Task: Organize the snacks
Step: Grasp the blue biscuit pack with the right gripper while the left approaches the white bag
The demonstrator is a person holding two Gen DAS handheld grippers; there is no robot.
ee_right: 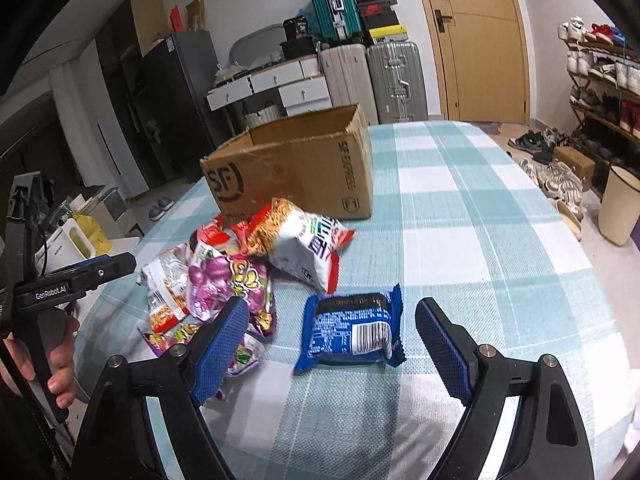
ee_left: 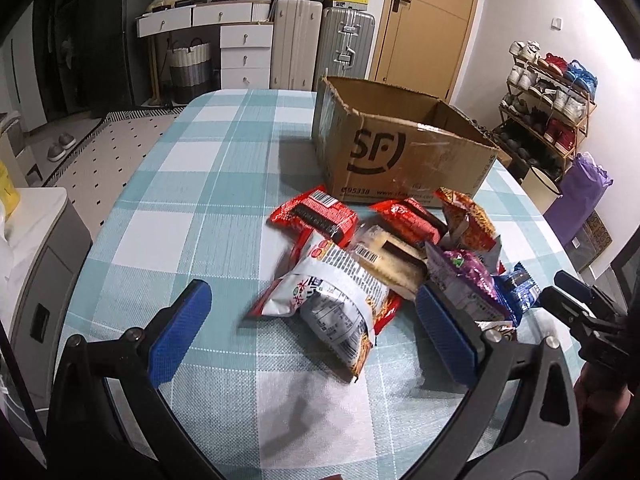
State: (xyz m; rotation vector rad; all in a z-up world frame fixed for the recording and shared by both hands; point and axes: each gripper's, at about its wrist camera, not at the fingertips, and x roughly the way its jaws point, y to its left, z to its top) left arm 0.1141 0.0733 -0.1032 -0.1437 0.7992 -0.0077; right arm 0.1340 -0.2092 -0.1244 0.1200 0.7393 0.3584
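An open SF cardboard box (ee_left: 400, 148) stands on the checked table; it also shows in the right wrist view (ee_right: 296, 164). A pile of snack packets lies in front of it. My left gripper (ee_left: 312, 320) is open, its jaws on either side of a white and red noodle packet (ee_left: 336, 300). A purple candy packet (ee_left: 468, 276) lies against its right finger. My right gripper (ee_right: 332, 332) is open around a blue biscuit packet (ee_right: 352, 328) flat on the cloth. The purple packet (ee_right: 228, 280) and a white noodle packet (ee_right: 304, 240) lie to its left.
Red packets (ee_left: 316, 216) lie near the box. The teal checked tablecloth (ee_right: 460, 220) covers the table. Suitcases (ee_left: 320, 48), white drawers (ee_left: 244, 52), a wooden door and a shoe rack (ee_left: 548, 108) stand behind. A waste bin (ee_right: 620, 204) stands right of the table.
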